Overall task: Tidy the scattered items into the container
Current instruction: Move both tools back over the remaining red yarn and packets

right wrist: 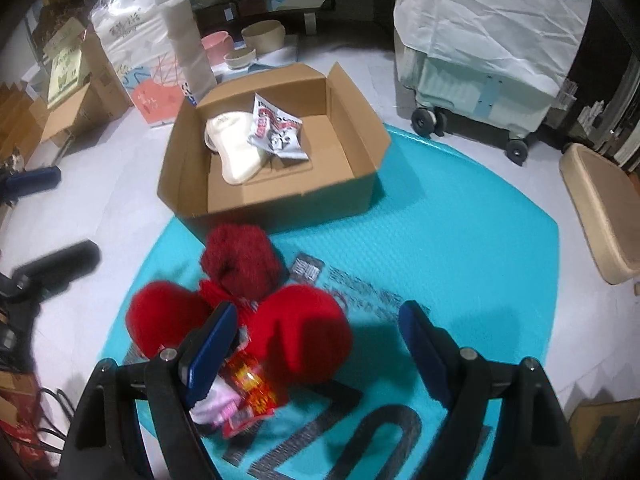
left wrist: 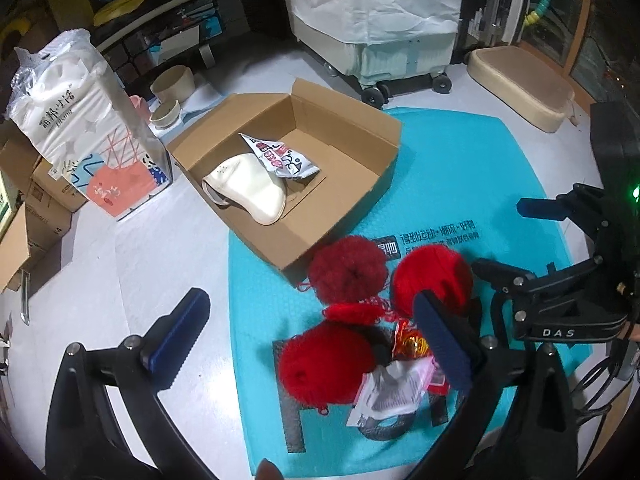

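Observation:
An open cardboard box (left wrist: 352,196) (right wrist: 360,184) stands on the floor at the far edge of a teal mat (left wrist: 460,200) (right wrist: 440,240). It holds a white pouch (left wrist: 252,188) (right wrist: 236,148) and a silver snack packet (left wrist: 280,156) (right wrist: 276,128). On the mat lie a dark red yarn ball (left wrist: 346,268) (right wrist: 240,262), two bright red yarn balls (left wrist: 326,370) (left wrist: 432,280) (right wrist: 304,328) (right wrist: 164,320), and small snack packets (left wrist: 394,392) (right wrist: 248,396). My left gripper (left wrist: 308,338) is open above the yarn. My right gripper (right wrist: 316,344) is open over the right bright red ball.
A tall tissue pack (left wrist: 84,120) (right wrist: 152,40) and cardboard boxes (left wrist: 44,192) stand left of the box. Bowls (left wrist: 174,84) (right wrist: 264,36) sit behind it. A covered wheeled cart (left wrist: 376,20) (right wrist: 480,52) and a beige cushion (left wrist: 524,84) (right wrist: 600,208) are at the right.

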The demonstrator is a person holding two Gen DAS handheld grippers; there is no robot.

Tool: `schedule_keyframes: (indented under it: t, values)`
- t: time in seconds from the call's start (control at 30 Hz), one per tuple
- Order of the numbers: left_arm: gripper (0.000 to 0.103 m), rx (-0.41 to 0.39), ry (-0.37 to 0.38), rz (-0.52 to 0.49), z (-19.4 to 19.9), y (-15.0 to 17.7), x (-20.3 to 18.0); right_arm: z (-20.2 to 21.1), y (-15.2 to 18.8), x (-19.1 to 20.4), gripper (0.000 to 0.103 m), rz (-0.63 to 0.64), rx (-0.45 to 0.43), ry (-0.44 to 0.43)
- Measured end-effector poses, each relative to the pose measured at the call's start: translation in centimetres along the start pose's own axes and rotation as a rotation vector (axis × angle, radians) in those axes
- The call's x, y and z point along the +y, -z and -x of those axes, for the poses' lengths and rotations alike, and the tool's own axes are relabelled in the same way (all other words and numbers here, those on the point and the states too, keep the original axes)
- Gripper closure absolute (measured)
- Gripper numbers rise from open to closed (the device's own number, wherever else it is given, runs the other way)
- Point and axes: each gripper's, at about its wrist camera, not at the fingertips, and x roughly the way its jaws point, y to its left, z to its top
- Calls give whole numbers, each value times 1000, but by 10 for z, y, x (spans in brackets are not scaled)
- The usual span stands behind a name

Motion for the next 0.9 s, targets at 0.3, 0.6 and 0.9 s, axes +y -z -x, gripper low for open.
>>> schedule_keyframes:
  t: [0.3, 0.6, 0.9]
  values:
    - [0, 25, -14, -25, 6, 36, -9, 6, 36, 13, 19, 44, 14, 6]
    - [0, 76, 39, 23, -3, 70, -5, 9, 64, 27, 19, 52, 24, -14]
    - [0, 94, 26, 47, -7, 96, 0, 2, 84, 31, 19, 37, 54, -20]
